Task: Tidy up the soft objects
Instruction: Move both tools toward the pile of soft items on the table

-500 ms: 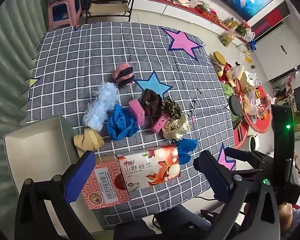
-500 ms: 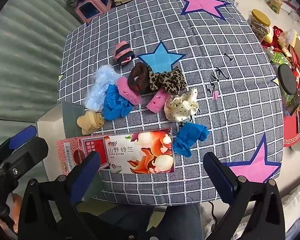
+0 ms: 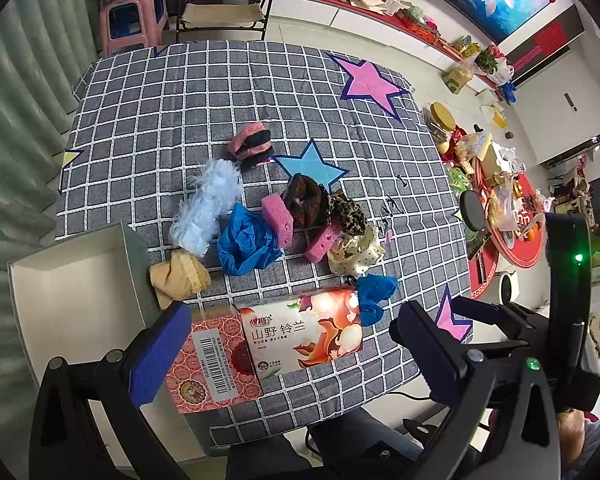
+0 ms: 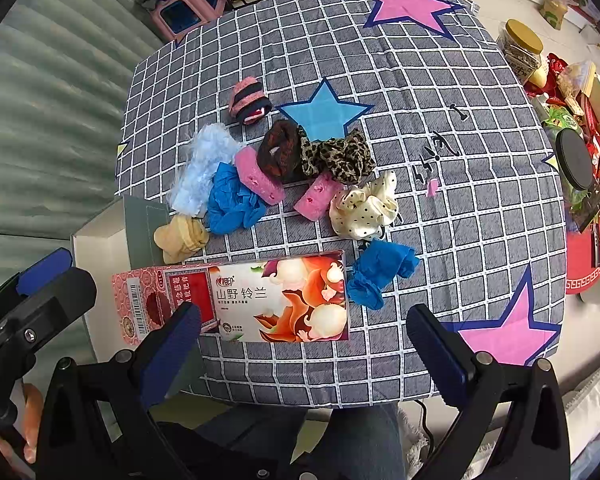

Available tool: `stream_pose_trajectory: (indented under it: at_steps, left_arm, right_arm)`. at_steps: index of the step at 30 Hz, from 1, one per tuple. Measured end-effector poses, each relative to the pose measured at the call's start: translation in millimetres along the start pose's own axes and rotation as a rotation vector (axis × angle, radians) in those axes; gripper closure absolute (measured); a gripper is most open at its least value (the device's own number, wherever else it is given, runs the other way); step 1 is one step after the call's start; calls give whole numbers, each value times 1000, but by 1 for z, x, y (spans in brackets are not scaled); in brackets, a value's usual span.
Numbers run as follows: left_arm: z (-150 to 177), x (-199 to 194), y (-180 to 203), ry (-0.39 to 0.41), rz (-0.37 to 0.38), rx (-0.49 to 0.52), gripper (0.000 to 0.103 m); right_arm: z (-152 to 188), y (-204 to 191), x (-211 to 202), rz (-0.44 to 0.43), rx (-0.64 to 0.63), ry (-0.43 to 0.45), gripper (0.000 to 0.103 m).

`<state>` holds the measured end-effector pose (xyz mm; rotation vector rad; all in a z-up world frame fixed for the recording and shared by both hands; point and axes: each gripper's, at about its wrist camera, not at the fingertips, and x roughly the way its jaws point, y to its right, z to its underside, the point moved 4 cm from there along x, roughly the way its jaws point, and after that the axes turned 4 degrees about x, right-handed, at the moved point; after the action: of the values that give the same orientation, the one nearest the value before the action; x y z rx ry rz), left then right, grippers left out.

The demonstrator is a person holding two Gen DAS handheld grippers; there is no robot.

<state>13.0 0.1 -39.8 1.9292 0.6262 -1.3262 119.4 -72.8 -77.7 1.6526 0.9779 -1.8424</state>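
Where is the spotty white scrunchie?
In the right wrist view the spotty white scrunchie lies mid-table on the checked cloth, just right of a pink sponge, below the leopard scrunchie and above the small blue glove.

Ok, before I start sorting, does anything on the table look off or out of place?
Mostly a loose heap of soft items. The oddities: the tissue box and red carton are rigid, the carton overhanging the table's edge, and small dark clips lie scattered to the right. Nothing looks spilled or damaged.
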Motion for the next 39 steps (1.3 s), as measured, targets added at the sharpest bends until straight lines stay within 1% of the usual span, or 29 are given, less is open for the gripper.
stream_pose_trajectory:
  at_steps: [12,16,24,27,31,34,36,37,38,39]
  left_arm:
    - [1,-1,-4,-7,3,-3,0]
    - [4,0,-2,1,-10,0,0]
    - [5,1,-3,2,-7,-1,0]
    - [7,3,-5,3,-21,1,0]
    - [7,8,-6,-8,-16,-7,0]
    - [7,8,-8,-24,-42,-6,0]
    - [5,11,-9,-35,-29,-14,0]
    - [2,13,-9,-51,-16,-23,0]
    - [0,14,-11,-70,-25,-30,0]
    - [-2,15,-13,-70,-30,-32,0]
  right_arm:
    - [2,1,-1,1,2,-2,0]
    - [2,2,0,2,3,-3,0]
    - [3,5,1,3,6,-7,0]
    - [3,6,1,3,7,-10,0]
    - [2,8,3,3,11,-15,0]
    - [1,9,3,3,15,-17,0]
    - [0,11,3,4,20,-15,0]
    - [-1,12,3,4,25,-13,0]
    - [-2,14,3,4,30,-10,0]
    - [-3,16,2,3,36,-5,0]
